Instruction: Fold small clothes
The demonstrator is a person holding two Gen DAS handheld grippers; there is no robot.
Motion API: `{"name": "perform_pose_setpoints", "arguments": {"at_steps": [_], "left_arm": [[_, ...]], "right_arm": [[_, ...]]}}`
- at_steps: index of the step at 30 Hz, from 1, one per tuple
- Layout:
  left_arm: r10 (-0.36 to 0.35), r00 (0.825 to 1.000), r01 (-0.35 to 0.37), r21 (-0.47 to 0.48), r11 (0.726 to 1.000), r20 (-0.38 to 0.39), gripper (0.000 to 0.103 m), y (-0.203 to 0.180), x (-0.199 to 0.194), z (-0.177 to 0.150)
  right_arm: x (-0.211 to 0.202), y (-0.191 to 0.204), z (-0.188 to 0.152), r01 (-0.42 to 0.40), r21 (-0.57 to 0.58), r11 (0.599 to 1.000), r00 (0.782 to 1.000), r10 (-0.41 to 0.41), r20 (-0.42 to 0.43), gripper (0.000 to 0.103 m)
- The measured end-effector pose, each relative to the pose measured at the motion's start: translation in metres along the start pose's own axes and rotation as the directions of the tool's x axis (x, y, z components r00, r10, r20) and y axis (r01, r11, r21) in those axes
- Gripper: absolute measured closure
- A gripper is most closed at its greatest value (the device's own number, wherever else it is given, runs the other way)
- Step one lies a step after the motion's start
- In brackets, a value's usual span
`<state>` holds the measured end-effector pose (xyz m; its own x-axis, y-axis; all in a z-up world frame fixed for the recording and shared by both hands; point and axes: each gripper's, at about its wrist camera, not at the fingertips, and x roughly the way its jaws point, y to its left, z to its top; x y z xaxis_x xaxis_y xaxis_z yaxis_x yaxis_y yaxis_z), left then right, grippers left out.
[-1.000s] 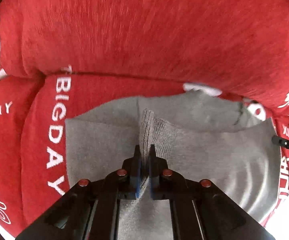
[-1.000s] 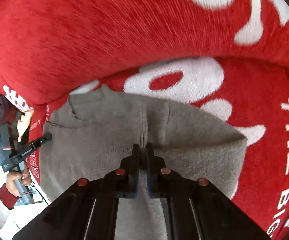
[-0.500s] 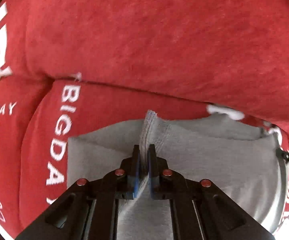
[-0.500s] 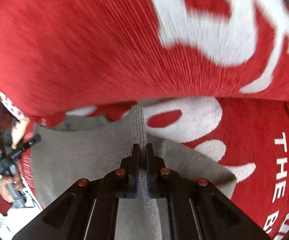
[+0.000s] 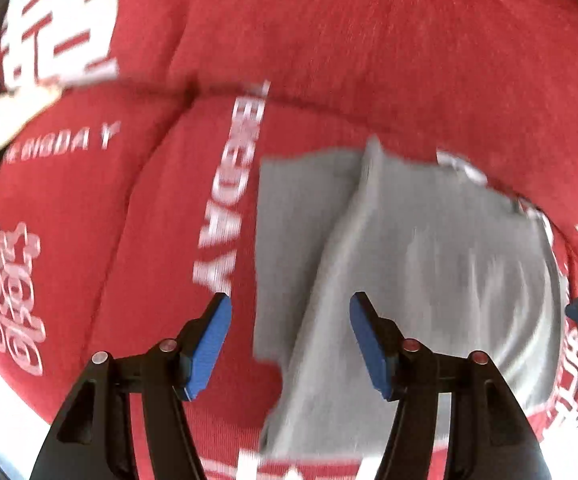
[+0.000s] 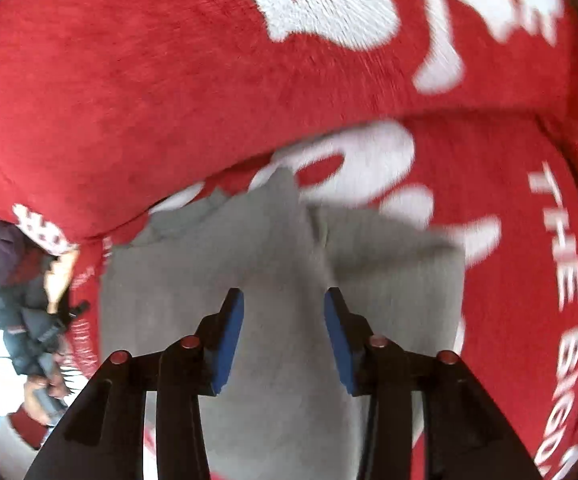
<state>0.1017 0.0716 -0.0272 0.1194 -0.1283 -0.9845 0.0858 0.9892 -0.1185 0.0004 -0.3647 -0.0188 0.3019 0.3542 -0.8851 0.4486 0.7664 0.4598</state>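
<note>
Red lettered sofa cover surrounds the grey garment.

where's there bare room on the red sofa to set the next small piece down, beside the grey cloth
Bare red seat cushion lies free left of the grey cloth, between its left edge and the white lettering. In the right wrist view, free seat runs from the cloth's right edge to "THE BIG". Crowded: the cloth itself, under the opening left gripper and right gripper.
</note>
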Motion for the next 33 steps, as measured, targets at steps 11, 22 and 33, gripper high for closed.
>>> {"name": "perform_pose_setpoints", "arguments": {"at_steps": [11, 22, 33], "left_arm": [[-0.154, 0.978, 0.157, 0.010, 0.987, -0.143, 0.041, 0.007, 0.021, -0.077], [-0.124, 0.984, 0.138, 0.117, 0.983, -0.125, 0.087, -0.002, 0.022, -0.082], [0.023, 0.995, -0.007, 0.167, 0.986, -0.094, 0.040, -0.007, 0.003, -0.087]], "right_arm": [[-0.010, -0.002, -0.149, -0.109, 0.255, 0.961, 0.993, 0.117, -0.015, 0.057], [0.007, -0.065, -0.183, -0.209, 0.588, 0.781, 0.974, 0.115, 0.194, 0.095], [0.008, -0.036, -0.177, 0.052, 0.400, 0.915, 0.994, -0.087, 0.070, 0.085]]}}
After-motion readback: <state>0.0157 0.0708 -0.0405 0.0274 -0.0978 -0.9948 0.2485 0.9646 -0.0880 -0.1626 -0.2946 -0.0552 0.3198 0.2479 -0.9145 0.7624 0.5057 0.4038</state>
